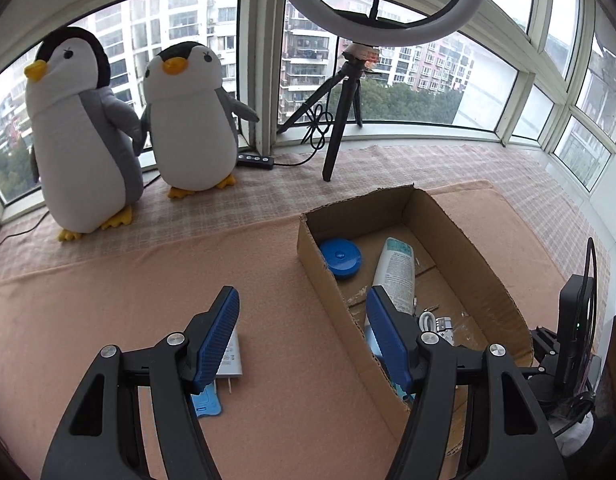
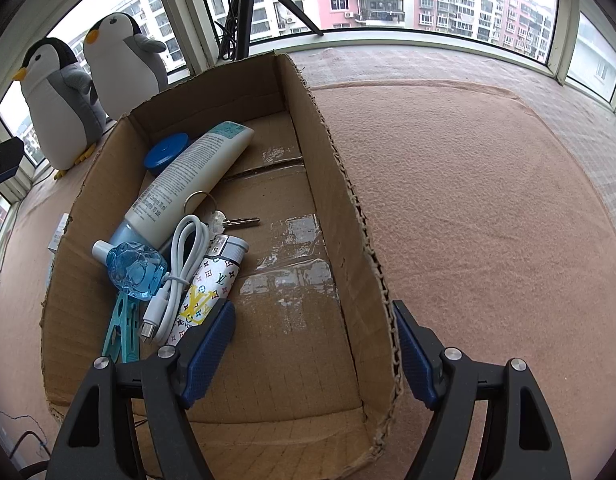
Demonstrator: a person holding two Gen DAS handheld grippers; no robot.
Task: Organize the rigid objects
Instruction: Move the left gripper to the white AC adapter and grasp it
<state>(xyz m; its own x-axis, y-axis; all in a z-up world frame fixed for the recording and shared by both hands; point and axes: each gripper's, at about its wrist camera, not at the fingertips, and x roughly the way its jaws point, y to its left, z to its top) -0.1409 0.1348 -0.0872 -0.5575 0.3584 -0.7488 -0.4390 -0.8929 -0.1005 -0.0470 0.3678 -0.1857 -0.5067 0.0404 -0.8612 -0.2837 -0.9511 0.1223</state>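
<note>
Cardboard box (image 2: pixel 340 184) is obviously the collection bin here: a white tube (image 2: pixel 187 176), blue round case (image 2: pixel 163 154), keys (image 2: pixel 223 220), a coiled white cable (image 2: pixel 179 264), a patterned lighter-looking thing (image 2: pixel 211 280), a clear blue bottle (image 2: pixel 135 270) and teal clips (image 2: pixel 119 332) all sit bunched on one side. Right gripper (image 2: pixel 314 354) is partway open, empty, straddling the corrugated wall, probably to steady it. Left gripper (image 1: pixel 303 344) is likewise open and empty over the fuzzy peach cloth (image 1: pixel 107 300), near a white plug adapter (image 1: pixel 229 360) and blue card (image 1: pixel 205 402) still outside the box.

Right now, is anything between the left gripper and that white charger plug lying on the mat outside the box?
Nothing visible. The left gripper is open over the mat, and the white charger plug lies right beside its left finger, outside the cardboard box.
</note>
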